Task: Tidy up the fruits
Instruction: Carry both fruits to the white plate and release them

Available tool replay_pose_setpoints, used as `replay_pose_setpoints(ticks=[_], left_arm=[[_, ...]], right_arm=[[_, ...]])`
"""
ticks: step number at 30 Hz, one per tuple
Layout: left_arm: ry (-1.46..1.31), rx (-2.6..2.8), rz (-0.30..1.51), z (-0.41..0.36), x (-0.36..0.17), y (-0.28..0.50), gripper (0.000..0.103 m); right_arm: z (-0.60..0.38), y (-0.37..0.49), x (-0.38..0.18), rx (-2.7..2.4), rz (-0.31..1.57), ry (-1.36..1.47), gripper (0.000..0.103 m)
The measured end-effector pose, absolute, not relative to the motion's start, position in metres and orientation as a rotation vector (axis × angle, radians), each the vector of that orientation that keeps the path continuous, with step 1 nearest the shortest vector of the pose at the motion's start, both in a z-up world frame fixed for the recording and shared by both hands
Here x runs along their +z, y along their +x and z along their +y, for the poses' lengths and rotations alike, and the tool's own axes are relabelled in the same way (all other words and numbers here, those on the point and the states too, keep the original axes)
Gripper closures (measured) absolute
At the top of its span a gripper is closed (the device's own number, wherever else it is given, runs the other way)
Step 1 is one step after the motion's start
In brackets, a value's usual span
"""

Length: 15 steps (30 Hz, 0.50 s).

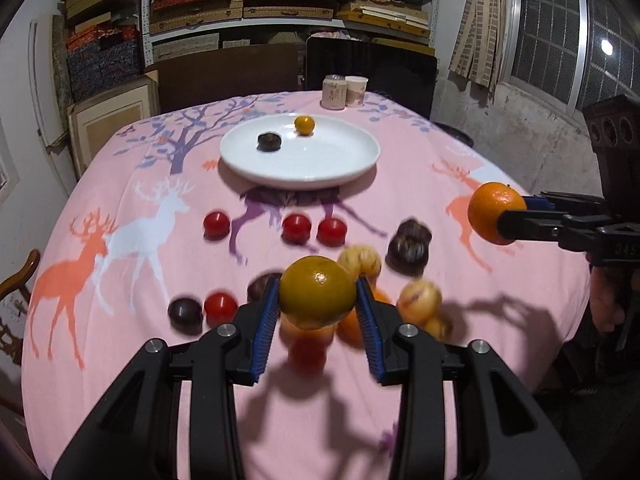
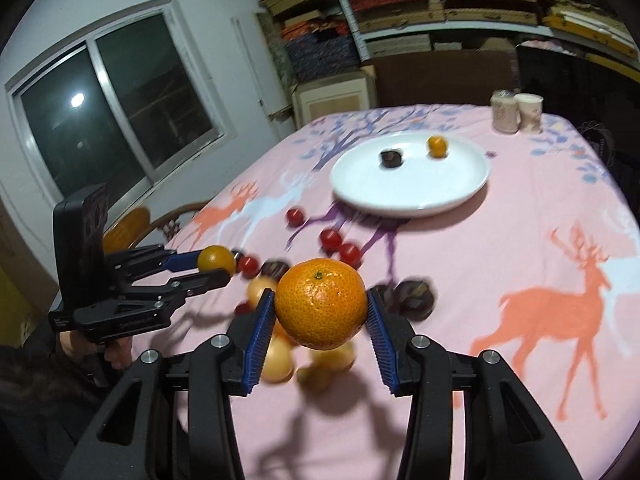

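Left gripper [image 1: 317, 307] jaws pinch a yellow-green citrus [image 1: 316, 292]; right gripper [image 2: 321, 308] jaws pinch an orange mandarin [image 2: 321, 303], both short of the white plate [image 1: 344, 168]. Round skins may slip.

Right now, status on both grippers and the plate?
Left gripper shut on yellow-green citrus. Right gripper shut on orange mandarin. White plate holds two fruits, room left. Path to plate clear; loose fruit below.

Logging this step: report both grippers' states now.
Left gripper: shut on the yellow-green citrus.
Right gripper: shut on the orange mandarin.
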<state>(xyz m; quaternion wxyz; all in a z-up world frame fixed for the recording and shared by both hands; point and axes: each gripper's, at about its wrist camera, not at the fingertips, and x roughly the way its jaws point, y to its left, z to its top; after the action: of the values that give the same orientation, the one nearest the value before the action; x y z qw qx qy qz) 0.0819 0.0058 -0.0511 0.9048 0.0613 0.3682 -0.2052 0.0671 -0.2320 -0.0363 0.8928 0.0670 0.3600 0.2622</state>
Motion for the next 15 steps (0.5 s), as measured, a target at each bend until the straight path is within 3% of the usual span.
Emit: replay_pose_setpoints(ticks=[9,15], left_arm=[[0.133,-0.389,0.786,-0.027,-0.017,0.201,0.066],[0.118,-0.355,0.879,-0.047,-0.036,0.279,0.066]], right_arm=[[-0.263,0.159,0.007,0.403,0.696,0.147,0.057],[-0.268,0.228,-0.003,0.342,0.763,0.169,0.057]])
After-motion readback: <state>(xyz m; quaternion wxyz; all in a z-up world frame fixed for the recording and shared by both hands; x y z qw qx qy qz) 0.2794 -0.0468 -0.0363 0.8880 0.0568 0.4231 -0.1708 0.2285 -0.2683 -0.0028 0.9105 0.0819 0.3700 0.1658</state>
